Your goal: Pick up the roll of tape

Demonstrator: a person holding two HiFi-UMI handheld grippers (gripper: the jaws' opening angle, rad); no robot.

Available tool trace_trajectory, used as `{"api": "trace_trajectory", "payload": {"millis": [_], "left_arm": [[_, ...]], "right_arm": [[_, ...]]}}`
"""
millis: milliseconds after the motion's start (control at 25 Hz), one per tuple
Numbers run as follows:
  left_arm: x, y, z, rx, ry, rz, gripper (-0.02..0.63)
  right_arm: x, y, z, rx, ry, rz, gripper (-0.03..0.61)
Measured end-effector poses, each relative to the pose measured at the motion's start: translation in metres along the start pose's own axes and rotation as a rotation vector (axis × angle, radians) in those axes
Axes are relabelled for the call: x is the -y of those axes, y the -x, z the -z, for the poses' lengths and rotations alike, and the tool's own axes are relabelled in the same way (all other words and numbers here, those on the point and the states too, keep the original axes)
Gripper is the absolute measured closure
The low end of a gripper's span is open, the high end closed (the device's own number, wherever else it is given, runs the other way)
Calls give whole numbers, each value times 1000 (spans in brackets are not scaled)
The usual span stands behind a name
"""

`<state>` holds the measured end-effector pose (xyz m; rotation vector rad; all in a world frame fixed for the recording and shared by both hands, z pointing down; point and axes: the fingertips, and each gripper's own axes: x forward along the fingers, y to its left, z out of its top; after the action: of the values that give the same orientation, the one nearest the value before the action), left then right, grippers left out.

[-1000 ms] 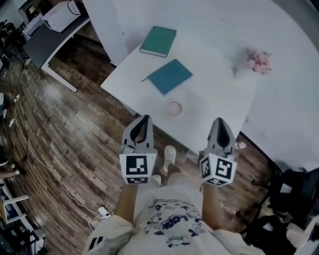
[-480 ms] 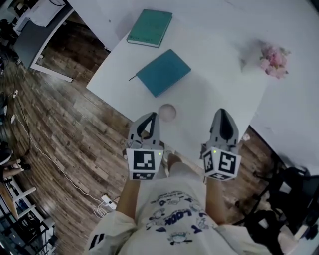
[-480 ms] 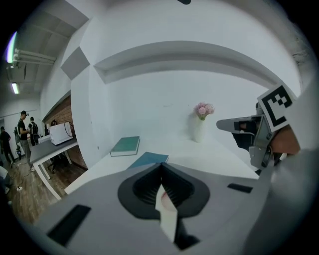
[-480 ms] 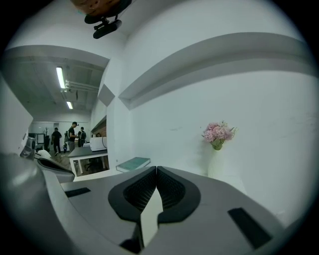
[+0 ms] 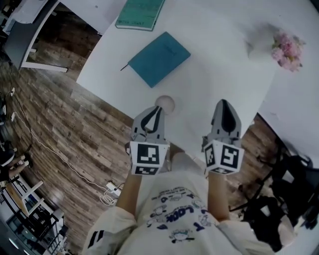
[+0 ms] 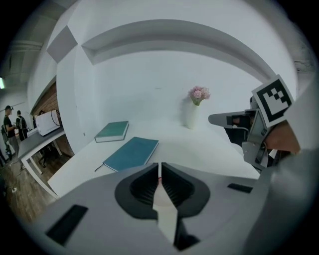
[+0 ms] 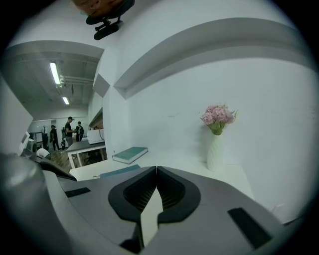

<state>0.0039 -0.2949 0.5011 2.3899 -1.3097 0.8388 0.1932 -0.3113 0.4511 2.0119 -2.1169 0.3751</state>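
The roll of tape [image 5: 166,103] is a small pale ring lying flat near the front edge of the white table [image 5: 219,60]. My left gripper [image 5: 158,108] is shut and empty. Its tip sits just in front of the roll, at its near left side. In the left gripper view the shut jaws [image 6: 159,165] cover almost all of the roll. My right gripper [image 5: 224,102] is shut too and holds nothing. It hovers over the table's front edge well right of the roll, and it also shows as the right gripper [image 6: 219,119] in the left gripper view.
A blue notebook [image 5: 158,58] lies behind the roll, with a green book [image 5: 140,13] farther back. A white vase of pink flowers [image 5: 285,49] stands at the back right. Wooden floor [image 5: 60,129] lies left of the table. People stand by a far desk [image 7: 84,145].
Both grippers have come forward and down toward the table. The left gripper's tip, which was short of the table edge, now sits right beside the roll. Both stayed shut.
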Motion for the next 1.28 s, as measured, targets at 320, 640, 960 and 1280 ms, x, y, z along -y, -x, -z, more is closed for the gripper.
{"api": "trace_trajectory", "payload": {"millis": [320,640,960,1280], "left_arm": [[18,-20,32,-94,-34,99,598],[33,-32,57,-190,-83,195,524],[50,-40,82,-298,-147,266,489],[46,-46,95,-368,-204,248,489]], "right_arm": [[-2,-3,23,-54,-18,21,575],[-1,1,41,-90,-19,45,575],[3,12,59,-125,-28,67,575],[4,18,69,-143,-39,73,575]]}}
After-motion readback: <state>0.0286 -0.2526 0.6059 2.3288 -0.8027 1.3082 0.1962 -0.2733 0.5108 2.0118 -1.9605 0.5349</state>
